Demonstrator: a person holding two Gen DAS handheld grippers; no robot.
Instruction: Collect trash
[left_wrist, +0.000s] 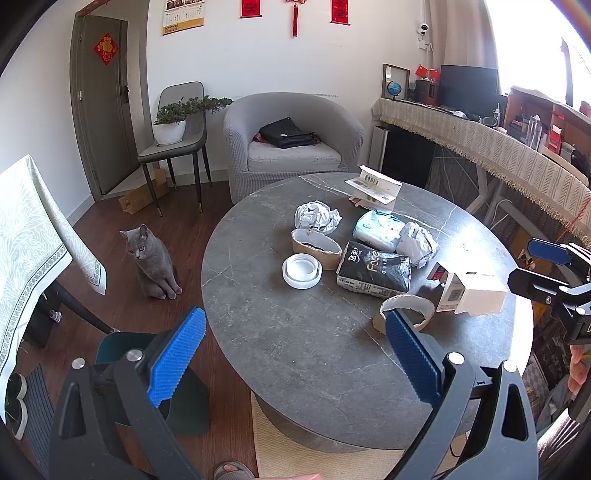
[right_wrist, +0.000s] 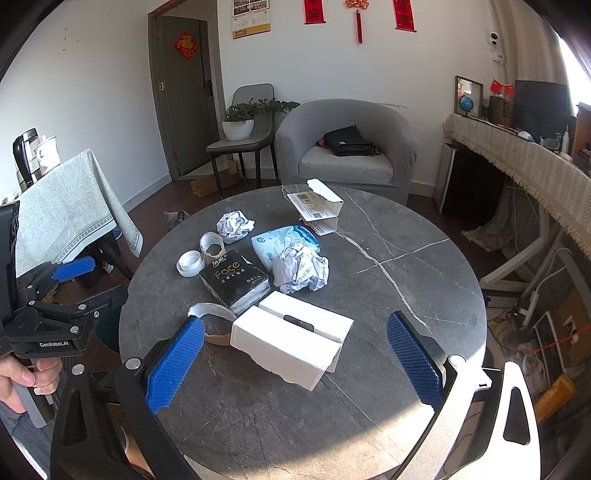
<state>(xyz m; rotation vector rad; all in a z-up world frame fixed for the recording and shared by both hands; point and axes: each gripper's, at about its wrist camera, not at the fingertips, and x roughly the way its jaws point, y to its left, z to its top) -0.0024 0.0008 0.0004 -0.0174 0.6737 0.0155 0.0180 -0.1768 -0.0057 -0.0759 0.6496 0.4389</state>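
Both grippers hover over the round grey counter (right_wrist: 406, 258) with jaws spread wide and empty. The left gripper (left_wrist: 295, 354) frames a torn cardboard ring (left_wrist: 406, 310); the right gripper (right_wrist: 295, 350) frames a torn white box (right_wrist: 291, 339). Crumpled paper (right_wrist: 303, 269), a black tissue pack (right_wrist: 234, 277) and a tape roll (left_wrist: 302, 271) lie mid-counter. Only the left wrist view shows the whole grey cat (left_wrist: 151, 258) on the floor.
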